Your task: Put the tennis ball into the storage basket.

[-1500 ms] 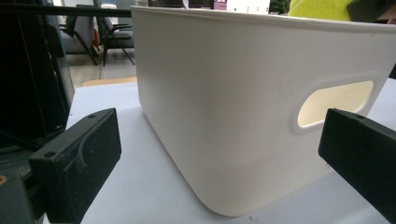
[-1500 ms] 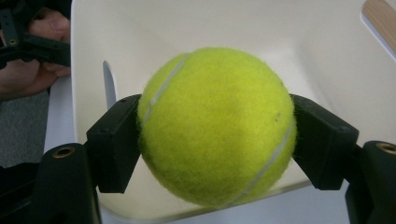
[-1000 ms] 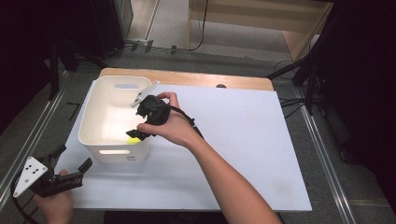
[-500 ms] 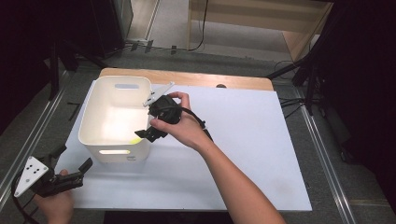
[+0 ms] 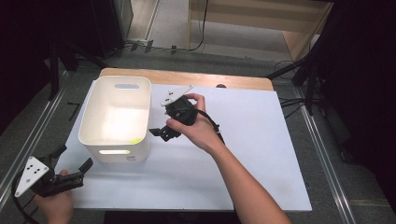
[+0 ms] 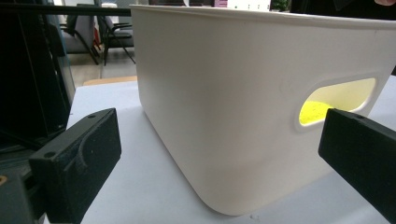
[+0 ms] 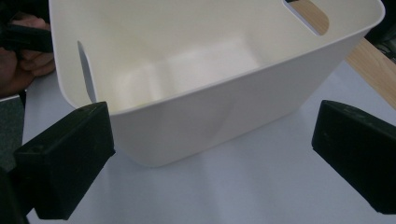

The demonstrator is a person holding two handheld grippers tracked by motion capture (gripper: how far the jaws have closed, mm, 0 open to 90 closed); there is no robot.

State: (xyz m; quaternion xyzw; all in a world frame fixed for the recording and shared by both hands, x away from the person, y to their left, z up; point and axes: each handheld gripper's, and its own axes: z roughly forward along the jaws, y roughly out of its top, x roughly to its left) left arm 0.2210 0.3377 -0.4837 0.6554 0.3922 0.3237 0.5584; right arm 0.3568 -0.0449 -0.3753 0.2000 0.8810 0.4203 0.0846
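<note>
A white plastic bin [image 5: 116,109] stands on the left of the white table top [image 5: 247,149]. A small yellow thing [image 5: 135,141] lies in its near right corner; in the left gripper view it shows through the bin's handle slot as a yellow patch [image 6: 322,109]. My right gripper [image 5: 162,133] hovers just right of the bin, open. Its jaws have just been opening and nothing is between them; they frame the bin's outer wall [image 7: 210,116]. My left gripper [image 5: 72,158] rests open near the table's front left corner, pointing at the bin's near wall [image 6: 224,116].
A wooden strip [image 5: 187,79] runs along the table's back edge. Metal rails [image 5: 322,154] flank the table on both sides. The person's right forearm [image 5: 243,186] crosses the middle of the table. Dark stands and cables stand beyond the table.
My right gripper has moved right, from over the bin's near right corner to outside its wall. The yellow thing stayed in the bin. The left gripper has kept still.
</note>
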